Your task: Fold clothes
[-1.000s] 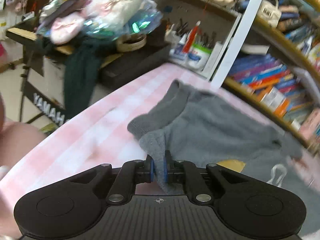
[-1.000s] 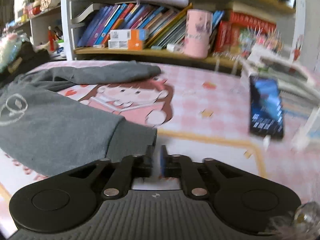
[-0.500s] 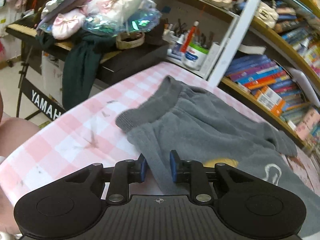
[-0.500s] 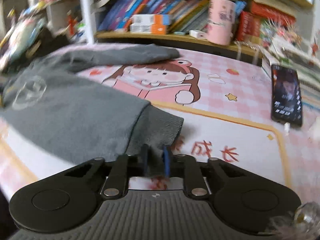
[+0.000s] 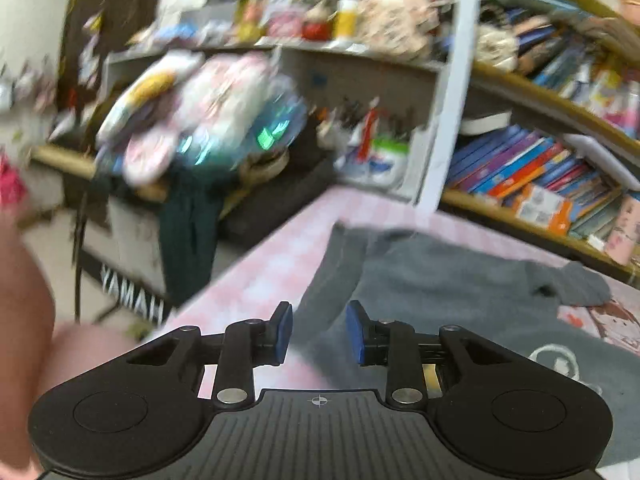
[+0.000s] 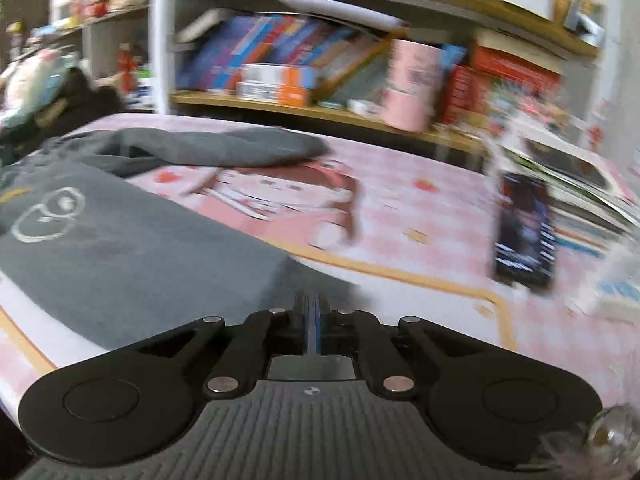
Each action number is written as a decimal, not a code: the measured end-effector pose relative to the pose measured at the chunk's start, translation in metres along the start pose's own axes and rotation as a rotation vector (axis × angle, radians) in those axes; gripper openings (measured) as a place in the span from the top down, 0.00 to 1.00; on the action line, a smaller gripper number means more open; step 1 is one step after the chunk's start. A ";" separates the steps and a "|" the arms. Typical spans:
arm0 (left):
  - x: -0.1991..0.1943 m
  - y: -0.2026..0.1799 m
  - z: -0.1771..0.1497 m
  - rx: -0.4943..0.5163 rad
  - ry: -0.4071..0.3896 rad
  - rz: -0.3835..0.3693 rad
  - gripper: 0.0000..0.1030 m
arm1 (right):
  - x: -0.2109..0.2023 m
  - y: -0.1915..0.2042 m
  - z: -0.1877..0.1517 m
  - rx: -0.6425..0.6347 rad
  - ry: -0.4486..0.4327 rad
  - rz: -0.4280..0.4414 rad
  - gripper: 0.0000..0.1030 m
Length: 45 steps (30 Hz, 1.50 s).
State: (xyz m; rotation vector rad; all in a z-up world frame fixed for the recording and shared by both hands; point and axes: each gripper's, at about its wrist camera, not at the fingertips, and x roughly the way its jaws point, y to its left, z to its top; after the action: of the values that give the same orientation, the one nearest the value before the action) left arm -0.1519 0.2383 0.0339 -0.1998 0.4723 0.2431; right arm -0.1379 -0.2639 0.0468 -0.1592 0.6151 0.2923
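Observation:
A grey sweater (image 5: 440, 280) with a white printed outline lies spread on the pink checked table cover (image 5: 272, 264). My left gripper (image 5: 318, 332) hovers above the sweater's near edge. Its jaws are opening, and the blue pads (image 5: 282, 330) stand apart without pressing on the cloth seen through the gap. In the right wrist view the sweater (image 6: 140, 248) fills the left half, one sleeve stretched across the back. My right gripper (image 6: 311, 312) is shut on the sweater's hem corner, which runs up into the closed jaws.
A black phone (image 6: 524, 232) lies on the table cover (image 6: 420, 208) to the right, near stacked papers. A pink cup (image 6: 412, 84) and books fill the shelves behind. A keyboard stand (image 5: 132, 296) and piled clothes stand past the table's left edge, beside a person's leg (image 5: 24, 320).
My left gripper let go of the sweater's edge, opened and rose. My right gripper closed on the hem corner.

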 end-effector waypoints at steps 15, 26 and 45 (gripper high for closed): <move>0.183 -0.122 0.014 0.191 0.293 -0.413 0.81 | 0.096 0.040 0.036 -0.077 0.075 0.033 0.98; 0.225 -0.090 0.027 -0.084 0.240 -0.287 0.95 | 0.123 0.042 0.051 -0.101 0.049 -0.013 0.98; 0.049 -0.036 -0.015 0.097 0.110 -0.223 0.71 | 0.025 0.043 0.001 -0.105 0.065 0.029 0.88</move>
State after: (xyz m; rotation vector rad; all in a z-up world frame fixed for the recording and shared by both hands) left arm -0.1065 0.2096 0.0025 -0.1696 0.5655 -0.0092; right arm -0.1311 -0.2172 0.0305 -0.2620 0.6671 0.3487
